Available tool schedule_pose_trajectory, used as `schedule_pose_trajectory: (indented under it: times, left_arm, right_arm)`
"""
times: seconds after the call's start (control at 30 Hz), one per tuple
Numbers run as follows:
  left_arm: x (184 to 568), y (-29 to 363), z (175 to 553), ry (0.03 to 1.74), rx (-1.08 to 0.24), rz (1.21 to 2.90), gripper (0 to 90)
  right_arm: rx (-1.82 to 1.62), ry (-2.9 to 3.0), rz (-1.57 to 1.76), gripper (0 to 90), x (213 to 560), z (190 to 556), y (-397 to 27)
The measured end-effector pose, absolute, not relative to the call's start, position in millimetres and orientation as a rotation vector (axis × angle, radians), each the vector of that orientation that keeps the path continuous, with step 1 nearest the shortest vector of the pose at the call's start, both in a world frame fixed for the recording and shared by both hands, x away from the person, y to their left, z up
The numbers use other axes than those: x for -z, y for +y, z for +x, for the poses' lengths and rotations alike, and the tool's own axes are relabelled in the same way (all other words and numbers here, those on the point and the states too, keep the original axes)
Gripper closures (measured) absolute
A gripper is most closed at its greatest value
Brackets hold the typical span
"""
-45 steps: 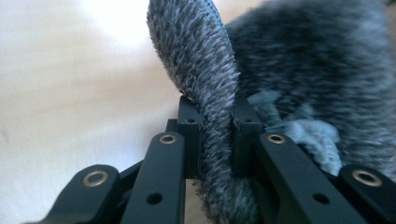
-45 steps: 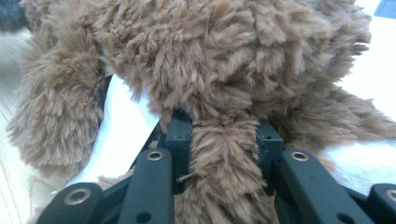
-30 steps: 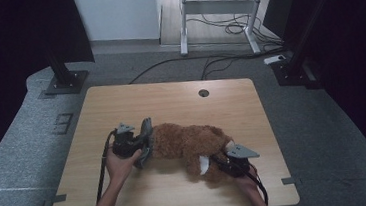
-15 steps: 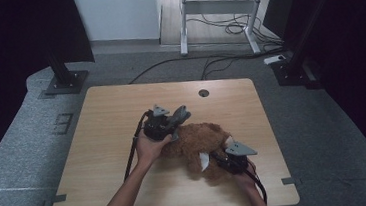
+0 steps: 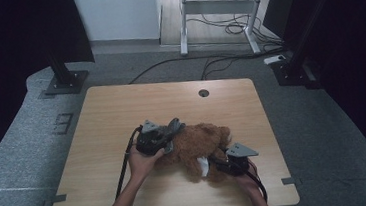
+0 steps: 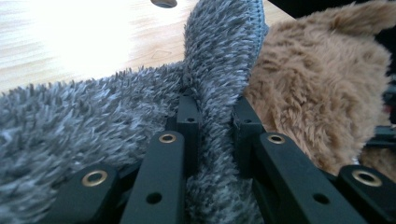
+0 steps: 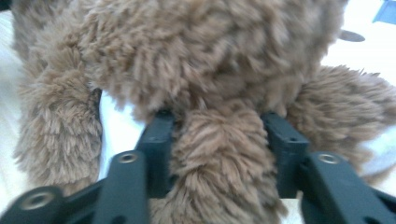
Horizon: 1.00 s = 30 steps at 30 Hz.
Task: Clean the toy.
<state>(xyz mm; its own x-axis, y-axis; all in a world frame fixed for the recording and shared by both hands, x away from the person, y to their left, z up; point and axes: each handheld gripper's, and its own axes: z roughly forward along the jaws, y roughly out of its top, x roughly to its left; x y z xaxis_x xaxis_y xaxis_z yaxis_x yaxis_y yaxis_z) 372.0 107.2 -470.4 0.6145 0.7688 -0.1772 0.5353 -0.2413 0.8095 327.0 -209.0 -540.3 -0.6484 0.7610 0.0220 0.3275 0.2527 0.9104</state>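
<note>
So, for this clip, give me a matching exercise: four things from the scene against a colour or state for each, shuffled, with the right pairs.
Things:
1. left gripper
2. right gripper
3. plush toy
4. table

States:
A. light wood, with a round hole near the far edge
B. jaws pinched on a fold of grey fuzzy cloth
C. brown and shaggy, lying on the tabletop
D. jaws on either side of a brown furry limb, just been opening

Pairs: 1-B, 2-D, 3-C, 4-A
</note>
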Motion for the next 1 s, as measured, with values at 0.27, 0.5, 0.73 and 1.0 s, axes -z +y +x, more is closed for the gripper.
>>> schedule_pose_trajectory:
  times: [0.27, 0.5, 0.73, 1.0]
  left_arm:
    - [477, 119, 351, 1.024, -0.27, 1.862, 77.6]
    - [481, 116, 334, 0.988, -0.27, 1.861, 77.6]
    - [486, 121, 326, 0.978, -0.208, 1.824, 77.4]
    - [486, 118, 327, 0.964, -0.23, 1.8, 77.2]
  right_arm:
    - [-1.543, 2.06, 1.105, 21.5, 518, 323, -221]
    - [-1.538, 2.122, 1.078, 12.9, 506, 332, -198]
    - [-1.412, 2.193, 1.107, 27.2, 513, 340, -184]
    - [-1.372, 2.198, 1.036, 50.0, 519, 335, -187]
